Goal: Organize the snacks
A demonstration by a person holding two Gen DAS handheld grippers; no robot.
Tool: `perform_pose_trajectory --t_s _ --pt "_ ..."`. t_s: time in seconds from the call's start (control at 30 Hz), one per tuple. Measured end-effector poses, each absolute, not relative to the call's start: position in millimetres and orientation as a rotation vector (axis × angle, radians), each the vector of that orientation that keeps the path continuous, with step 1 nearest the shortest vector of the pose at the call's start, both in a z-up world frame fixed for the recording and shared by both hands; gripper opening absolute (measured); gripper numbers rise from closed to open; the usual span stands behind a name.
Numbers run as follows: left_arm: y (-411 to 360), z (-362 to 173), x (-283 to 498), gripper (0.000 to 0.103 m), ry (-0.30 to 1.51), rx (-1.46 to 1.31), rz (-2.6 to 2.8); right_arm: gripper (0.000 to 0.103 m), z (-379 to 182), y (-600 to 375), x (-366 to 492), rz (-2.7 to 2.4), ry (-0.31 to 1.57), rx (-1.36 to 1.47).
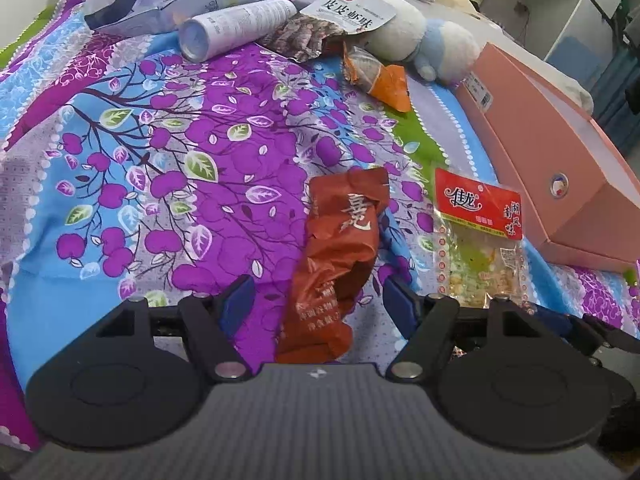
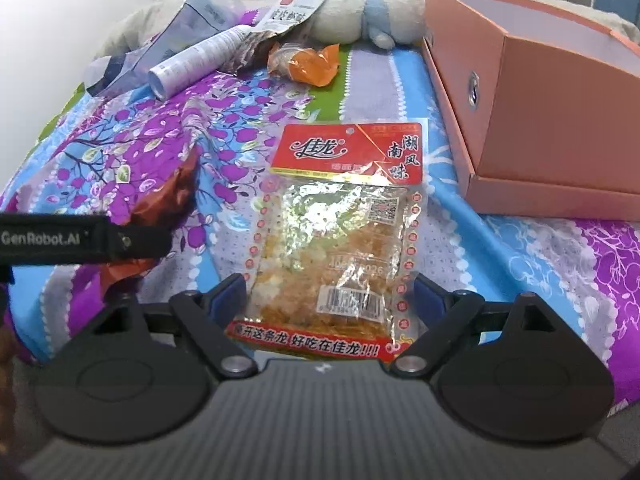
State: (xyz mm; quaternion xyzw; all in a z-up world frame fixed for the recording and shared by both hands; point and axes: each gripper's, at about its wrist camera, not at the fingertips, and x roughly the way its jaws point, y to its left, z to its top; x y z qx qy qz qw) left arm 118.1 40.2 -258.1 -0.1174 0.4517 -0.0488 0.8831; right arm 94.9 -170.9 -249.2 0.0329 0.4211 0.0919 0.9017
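A brick-red snack packet point(image 1: 340, 256) lies on the flowered bedspread point(image 1: 180, 160), between the fingers of my left gripper point(image 1: 318, 296). Those jaws stand open, with a gap on each side of the packet. To its right lies a clear packet with a red header point(image 1: 476, 240). In the right wrist view that clear packet point(image 2: 340, 240) lies flat between the fingers of my right gripper point(image 2: 328, 292), which is open, its pads close beside the packet's edges. A pink cardboard box point(image 2: 540, 120) stands open to the right.
At the far side lie an orange packet point(image 1: 384, 80), a white tube point(image 1: 236, 28), a grey-labelled pouch point(image 1: 332, 16), a silvery bag point(image 1: 160, 4) and a white-and-blue plush toy point(image 1: 420, 36). The pink box point(image 1: 560, 184) borders the right side. The left gripper's black strap point(image 2: 80, 236) crosses the right wrist view.
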Motion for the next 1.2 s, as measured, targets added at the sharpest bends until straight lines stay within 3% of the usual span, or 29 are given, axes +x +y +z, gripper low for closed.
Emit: perform_pose_trajectory --t_s 0.13,0.23,0.5,0.73,0.87,1.0,1.2 --pt "39.5 -256.4 118.8 0.075 0.926 -0.237 -0.095 0.087 -251.1 -171.2 94.0 0.222 0.866 0.028" --pt "38.5 -256.5 121.7 0.075 0.926 -0.231 -0.099 0.077 -250.5 -170.6 92.9 0.220 0.858 0.005" --pt "28.9 -250.7 129.0 0.074 0.917 -0.179 -0.123 0.033 -237.8 -180.2 101.4 0.254 0.852 -0.013" --pt "21.3 -260.2 135.8 0.066 0.955 -0.106 -0.124 0.027 -233.9 -186.1 99.0 0.272 0.855 0.019" --pt "20.0 -259.6 135.8 0.045 0.941 -0.092 -0.122 0.024 -232.6 -191.7 99.6 0.256 0.855 0.043" --pt "19.4 -254.6 134.0 0.043 0.923 -0.111 -0.127 0.019 -229.5 -193.3 102.5 0.247 0.856 0.044" --pt "16.6 -248.9 129.3 0.043 0.913 -0.137 -0.136 0.021 -230.0 -195.5 103.0 0.242 0.869 0.034"
